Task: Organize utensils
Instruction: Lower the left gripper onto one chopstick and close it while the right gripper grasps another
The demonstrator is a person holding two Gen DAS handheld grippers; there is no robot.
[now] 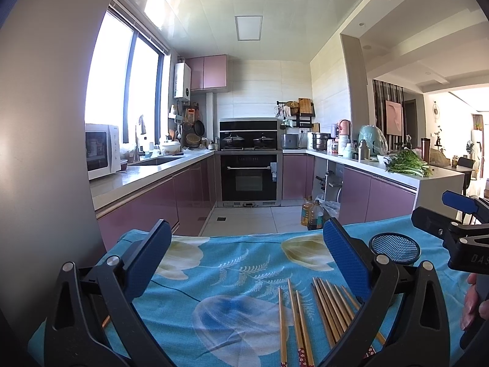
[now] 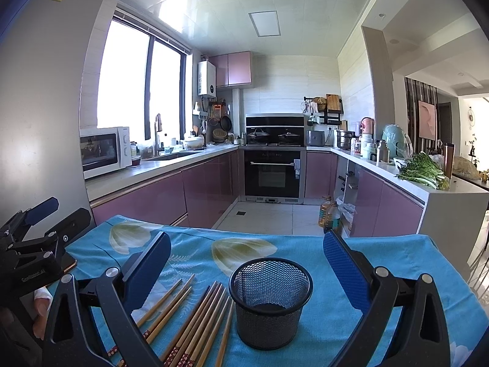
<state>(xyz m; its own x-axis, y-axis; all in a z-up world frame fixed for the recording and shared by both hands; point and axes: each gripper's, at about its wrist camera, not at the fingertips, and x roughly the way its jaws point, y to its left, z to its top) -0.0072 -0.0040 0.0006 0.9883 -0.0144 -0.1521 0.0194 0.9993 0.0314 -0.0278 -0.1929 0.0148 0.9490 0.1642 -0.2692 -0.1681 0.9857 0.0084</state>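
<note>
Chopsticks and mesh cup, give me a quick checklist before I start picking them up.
1. Left gripper open, holding nothing: ok.
2. Right gripper open, holding nothing: ok.
3. Black mesh cup upright, mouth clear: ok.
4. Wooden chopsticks all lying flat on the blue floral cloth, left of the cup: ok.
5. Chopsticks spaced for a single grab: not ok, several lie bunched.
6. Cup contents: cannot tell.
</note>
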